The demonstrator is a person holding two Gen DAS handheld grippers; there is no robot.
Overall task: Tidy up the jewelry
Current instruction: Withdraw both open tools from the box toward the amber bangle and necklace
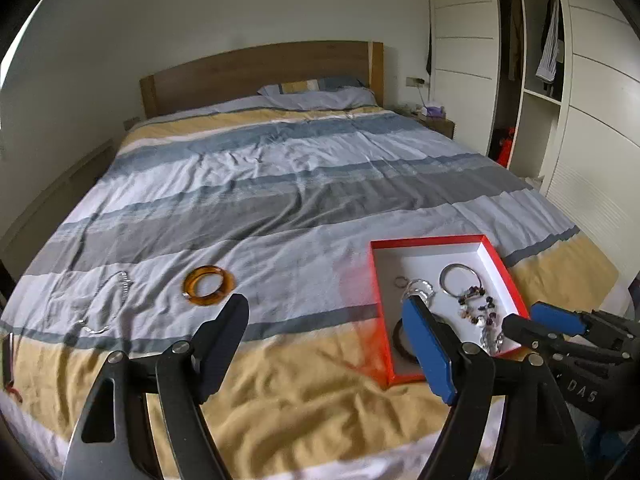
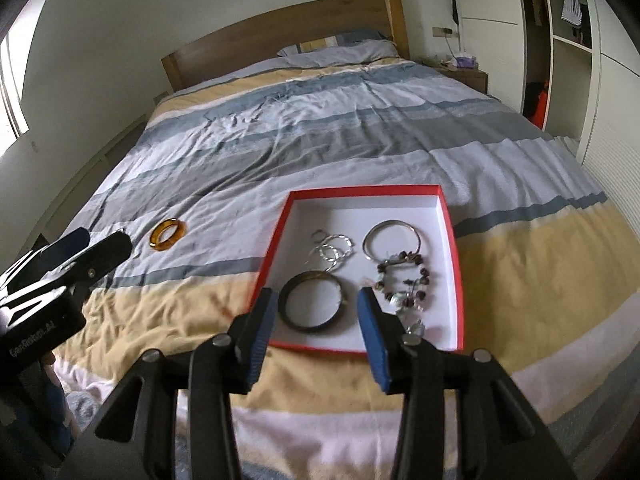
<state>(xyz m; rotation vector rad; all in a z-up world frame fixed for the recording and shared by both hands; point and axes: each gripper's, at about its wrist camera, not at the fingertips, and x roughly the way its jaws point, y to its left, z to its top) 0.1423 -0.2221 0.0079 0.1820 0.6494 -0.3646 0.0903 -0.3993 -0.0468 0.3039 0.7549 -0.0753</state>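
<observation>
Red-rimmed and white inside, the shallow box (image 2: 450, 240) sits at centre of the right wrist view, resting on the striped bedspread (image 2: 320, 140). Inside it, a dark bangle (image 2: 316, 302) lies at the near edge, a cluster of thin silver rings (image 2: 332, 252) just beyond it, a plain silver bangle (image 2: 392, 240) to the right, and a beaded bracelet (image 2: 404, 280) trailing down toward the box's near right corner. Right gripper (image 2: 316, 344) hangs above the near edge, jaws parted, nothing between the blue pads; the dark bangle shows in the gap but lies flat in the box, untouched.

Over to the left wrist view: left gripper (image 1: 324, 344) is spread wide and empty, hovering over the yellow stripe at lower centre. Its right finger covers part of the box at lower right. An amber bangle (image 1: 209, 284) lies loose on the bedspread at centre left, well apart from the box. Farther left, a thin silver chain (image 1: 108, 304) is strung out on the fabric. Wooden headboard (image 1: 260, 76) and pillow (image 1: 320, 94) fill the top.
</observation>
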